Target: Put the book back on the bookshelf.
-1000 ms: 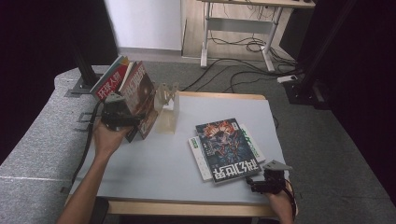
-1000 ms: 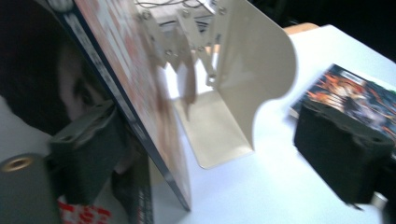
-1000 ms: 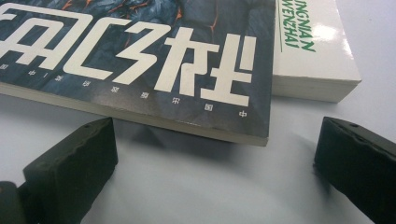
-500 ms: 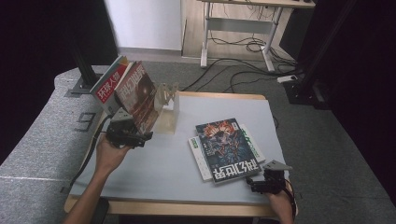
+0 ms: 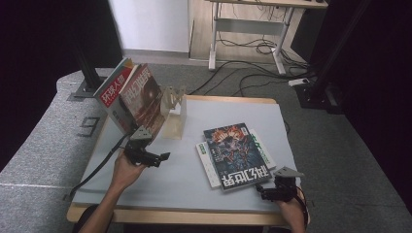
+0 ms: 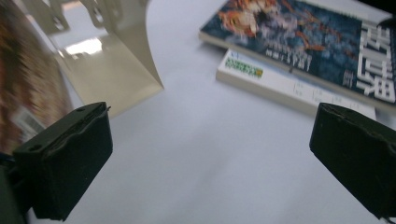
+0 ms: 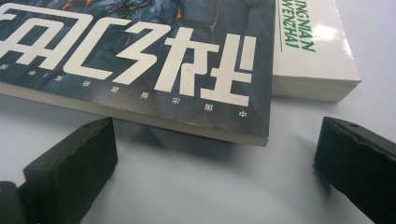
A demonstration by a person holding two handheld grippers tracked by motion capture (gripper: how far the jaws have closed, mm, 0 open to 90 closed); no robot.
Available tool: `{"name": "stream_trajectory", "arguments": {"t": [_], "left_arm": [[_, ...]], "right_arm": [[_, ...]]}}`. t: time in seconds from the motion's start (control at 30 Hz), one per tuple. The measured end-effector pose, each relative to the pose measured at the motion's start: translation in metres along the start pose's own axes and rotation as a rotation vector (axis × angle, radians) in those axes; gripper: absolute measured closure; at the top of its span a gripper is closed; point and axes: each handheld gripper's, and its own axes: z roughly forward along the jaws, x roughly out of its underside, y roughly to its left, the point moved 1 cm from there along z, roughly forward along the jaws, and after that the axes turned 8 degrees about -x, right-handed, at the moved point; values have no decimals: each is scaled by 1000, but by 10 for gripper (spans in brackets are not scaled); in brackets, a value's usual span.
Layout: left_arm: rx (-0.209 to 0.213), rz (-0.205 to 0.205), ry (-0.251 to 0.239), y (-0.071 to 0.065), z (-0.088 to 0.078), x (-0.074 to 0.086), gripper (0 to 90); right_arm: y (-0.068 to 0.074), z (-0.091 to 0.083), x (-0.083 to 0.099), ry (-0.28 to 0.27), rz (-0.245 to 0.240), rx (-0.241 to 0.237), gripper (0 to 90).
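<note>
The dark magazine with a fiery cover and large white characters [image 5: 237, 155] lies flat at about four o'clock from the table's middle, resting askew on top of a thick white book with green lettering [image 5: 206, 164], whose edges stick out from under it at nine and two o'clock. In the right gripper view that magazine's near corner [image 7: 187, 70] overhangs the tabletop, with the white book [image 7: 313, 56] behind it at one o'clock. The right gripper [image 5: 272, 193] sits at five o'clock from the magazine, just off its near corner; its two black jaws stand wide apart, released, with nothing between them but bare table. At ten o'clock from the magazine stands a cream metal bookend [image 5: 176, 114], and against its far side lean two magazines, a brown-covered one [image 5: 141, 99] and behind it one with a red title band [image 5: 114, 87]. The left gripper [image 5: 158, 158] hangs at six o'clock from those leaning magazines, low over the pale grey tabletop [image 5: 194, 184]; its jaws have just been opening and now stand spread, empty, with the bookend [image 6: 112, 70] ahead at eleven o'clock in the left gripper view and the flat magazine [image 6: 308, 42] at one o'clock.
</note>
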Motion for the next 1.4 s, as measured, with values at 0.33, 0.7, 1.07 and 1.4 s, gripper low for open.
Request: {"name": "stream_trajectory", "arguments": {"t": [0.33,0.7,1.07,1.4], "left_arm": [[41,24,64,-10,33,31,0],[40,68,137,-22,58,55,0],[22,83,151,-24,59,56,9],[6,86,149,-25,59,56,30]], "right_arm": [[0,0,0,-1,0,0,0],[0,0,0,-1,0,1,0],[0,0,0,1,-2,0,0],[2,0,-1,9,0,10,0]]}}
